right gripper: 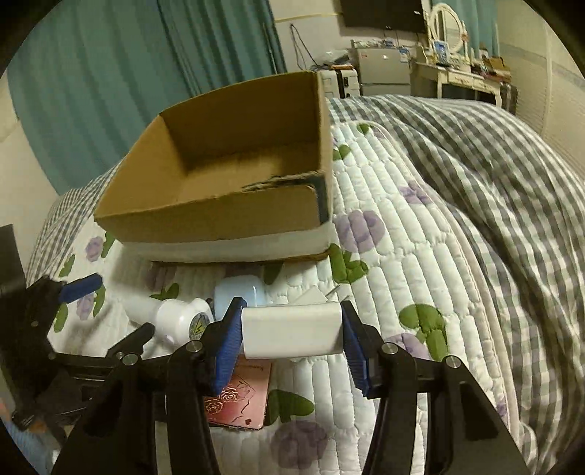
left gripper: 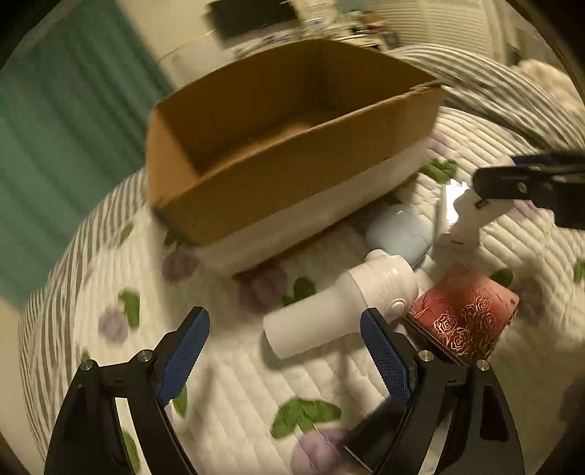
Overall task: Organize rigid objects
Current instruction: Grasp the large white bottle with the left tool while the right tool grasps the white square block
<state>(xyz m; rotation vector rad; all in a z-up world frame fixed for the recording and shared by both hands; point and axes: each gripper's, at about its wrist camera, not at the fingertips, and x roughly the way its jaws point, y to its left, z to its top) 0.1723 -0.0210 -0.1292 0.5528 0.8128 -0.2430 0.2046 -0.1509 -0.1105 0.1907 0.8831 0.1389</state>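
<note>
An open cardboard box (left gripper: pixel 278 171) sits on the quilted bed; it also shows in the right wrist view (right gripper: pixel 219 219). In front of it lie a white bottle-shaped device (left gripper: pixel 340 307), a pale blue rounded case (left gripper: pixel 398 234) and a red rose-patterned box (left gripper: pixel 464 314). My left gripper (left gripper: pixel 285 350) is open, low over the quilt, its right finger beside the white device. My right gripper (right gripper: pixel 290 334) is shut on a white rectangular block (right gripper: pixel 292 334), held above the red box (right gripper: pixel 237 402); it shows at the right of the left view (left gripper: pixel 512 190).
The bed has a floral quilt (right gripper: pixel 402 274) and a checked grey duvet (right gripper: pixel 493 182) bunched at the right. Teal curtains (right gripper: pixel 109 73) hang behind the box. A dresser with a mirror (right gripper: pixel 446 25) stands far back.
</note>
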